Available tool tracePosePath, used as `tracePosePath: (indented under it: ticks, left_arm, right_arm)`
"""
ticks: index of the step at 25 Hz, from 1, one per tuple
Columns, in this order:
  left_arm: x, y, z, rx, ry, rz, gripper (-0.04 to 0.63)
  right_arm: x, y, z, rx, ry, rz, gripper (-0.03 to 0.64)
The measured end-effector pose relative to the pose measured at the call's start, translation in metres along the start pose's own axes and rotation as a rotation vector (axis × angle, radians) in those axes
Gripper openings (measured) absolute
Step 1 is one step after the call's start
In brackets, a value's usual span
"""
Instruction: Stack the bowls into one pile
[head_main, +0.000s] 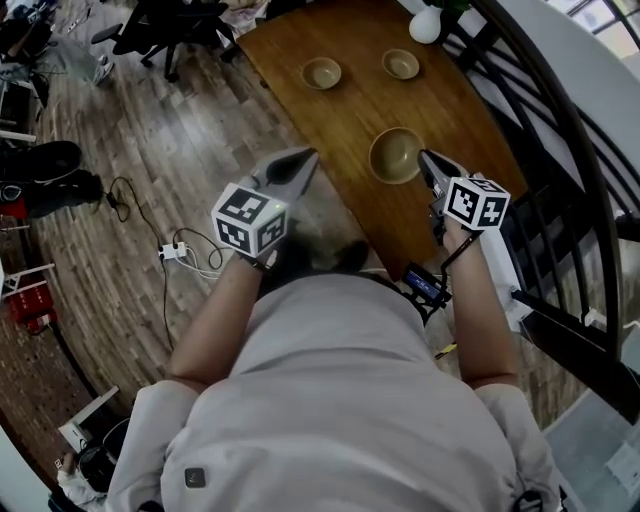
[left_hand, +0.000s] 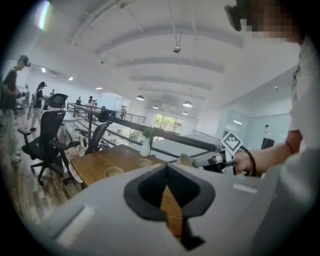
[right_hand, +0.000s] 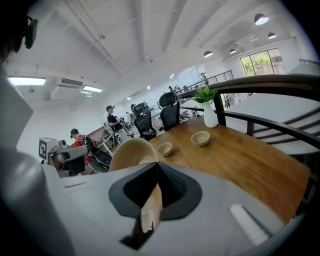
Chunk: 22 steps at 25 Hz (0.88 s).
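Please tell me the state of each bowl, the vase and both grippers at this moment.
left gripper: shut, empty.
right gripper: shut on the rim of the big bowl.
big bowl: gripped, mouth up, not stacked.
left small bowl: upright on the table, empty, alone.
right small bowl: upright on the table, empty, alone.
vase: upright.

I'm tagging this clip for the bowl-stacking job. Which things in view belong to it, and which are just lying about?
Job: big bowl; left small bowl; right small bowl.

Lying about: vase at the table's far end; office chairs; power strip on the floor.
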<state>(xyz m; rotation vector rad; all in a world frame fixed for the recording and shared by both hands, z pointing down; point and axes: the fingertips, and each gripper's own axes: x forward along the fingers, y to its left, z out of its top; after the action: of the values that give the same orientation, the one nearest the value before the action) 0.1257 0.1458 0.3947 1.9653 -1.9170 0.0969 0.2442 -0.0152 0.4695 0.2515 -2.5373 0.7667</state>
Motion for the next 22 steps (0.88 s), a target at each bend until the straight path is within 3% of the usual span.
tracePosePath:
  ticks: [9,15,22]
  left_arm:
    - [-0.023,0.081,0.010,0.011,0.009,-0.060,0.005]
    - [-0.031,0.188,0.027,0.009,0.021,-0.099,0.005]
    - [-0.088,0.238,0.035,0.005,0.005,-0.097,0.005]
  right_arm:
    - [0.069,0.049,0.019,0.005,-0.011,-0.037,0.012]
    - [0.158,0.079,0.052,0.024,-0.015,-0.072,0.012]
    - [0.192,0.135,0.048,0.031,-0.026,-0.084,0.013]
